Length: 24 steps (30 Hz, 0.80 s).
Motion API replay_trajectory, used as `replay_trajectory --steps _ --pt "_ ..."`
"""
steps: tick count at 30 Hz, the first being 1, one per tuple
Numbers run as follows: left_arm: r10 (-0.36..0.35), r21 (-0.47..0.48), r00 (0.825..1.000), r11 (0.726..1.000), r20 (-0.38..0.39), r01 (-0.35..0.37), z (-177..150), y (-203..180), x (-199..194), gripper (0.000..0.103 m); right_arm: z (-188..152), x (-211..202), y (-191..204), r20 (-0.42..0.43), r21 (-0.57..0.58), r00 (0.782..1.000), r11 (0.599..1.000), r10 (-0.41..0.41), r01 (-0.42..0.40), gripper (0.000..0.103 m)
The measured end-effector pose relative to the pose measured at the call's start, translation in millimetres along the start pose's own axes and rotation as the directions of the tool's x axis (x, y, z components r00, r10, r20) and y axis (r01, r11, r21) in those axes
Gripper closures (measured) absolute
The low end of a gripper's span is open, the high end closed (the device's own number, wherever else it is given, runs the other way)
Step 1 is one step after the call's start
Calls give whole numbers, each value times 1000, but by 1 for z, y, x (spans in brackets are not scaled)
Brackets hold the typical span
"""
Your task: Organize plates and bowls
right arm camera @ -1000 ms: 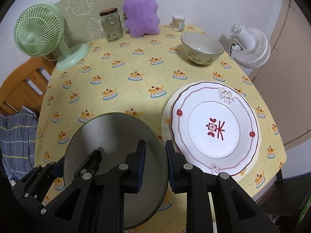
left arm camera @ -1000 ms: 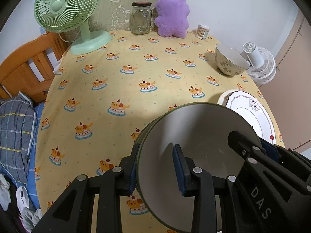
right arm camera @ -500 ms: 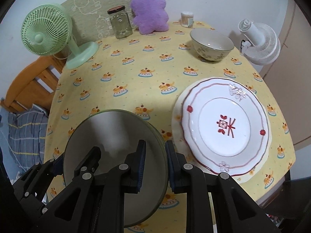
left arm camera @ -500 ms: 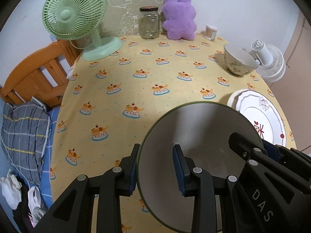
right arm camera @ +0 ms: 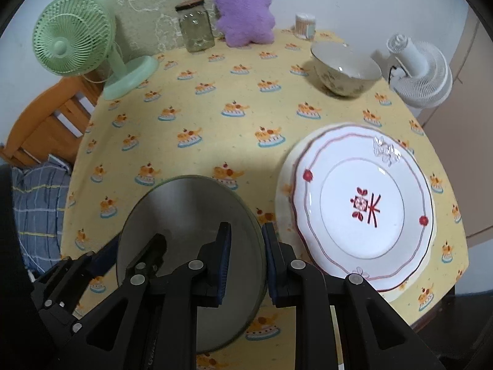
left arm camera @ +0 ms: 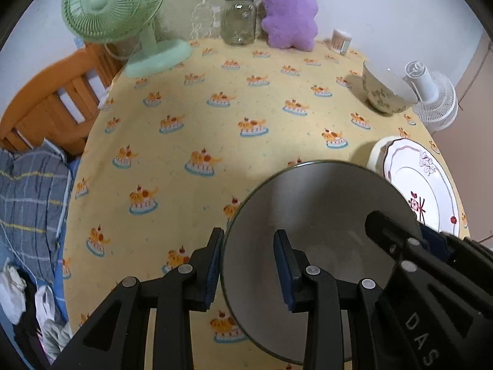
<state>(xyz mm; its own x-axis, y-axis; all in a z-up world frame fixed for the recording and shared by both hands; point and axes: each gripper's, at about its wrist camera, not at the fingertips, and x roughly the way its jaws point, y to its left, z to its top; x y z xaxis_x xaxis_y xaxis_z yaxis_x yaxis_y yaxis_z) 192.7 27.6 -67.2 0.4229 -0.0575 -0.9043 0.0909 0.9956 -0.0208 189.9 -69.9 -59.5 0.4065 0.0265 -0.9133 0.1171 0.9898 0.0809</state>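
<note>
A grey bowl with a green rim is held above the table by both grippers. My left gripper is shut on its left rim, one finger inside, one outside. My right gripper is shut on its right rim the same way. A white plate with red flower pattern lies on a cream plate to the bowl's right. A floral bowl stands upright at the far right of the table.
A green desk fan, a glass jar, a purple plush toy and a small cotton swab pot line the table's far edge. A white fan stands off the right side. A wooden chair is at the left.
Both grippers have lifted the grey bowl a little and carried it forward over the table; the far objects appear closer. The grip on the rim is unchanged.
</note>
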Motion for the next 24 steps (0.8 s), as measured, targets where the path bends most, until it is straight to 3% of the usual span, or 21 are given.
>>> replay_trajectory --steps 6,8,10,12,24 --pt "-14 -6 1000 1000 -17 14 1 1 6 65 -1 2 -1 30 3 1000 1000 5 -5 78" --pt "-35 -16 998 999 -43 34 -1 2 9 60 -1 2 0 34 -8 999 1000 11 -11 70" --pt "-62 -21 997 998 -47 61 -2 3 8 52 -1 4 1 14 -9 999 999 43 -43 50" --pt "-71 -10 997 997 -43 71 -4 4 6 43 -3 6 -3 -12 22 996 996 89 -89 42" --pt "-85 37 995 996 52 84 0 2 -34 30 -10 -33 -13 85 73 993 993 84 -90 41"
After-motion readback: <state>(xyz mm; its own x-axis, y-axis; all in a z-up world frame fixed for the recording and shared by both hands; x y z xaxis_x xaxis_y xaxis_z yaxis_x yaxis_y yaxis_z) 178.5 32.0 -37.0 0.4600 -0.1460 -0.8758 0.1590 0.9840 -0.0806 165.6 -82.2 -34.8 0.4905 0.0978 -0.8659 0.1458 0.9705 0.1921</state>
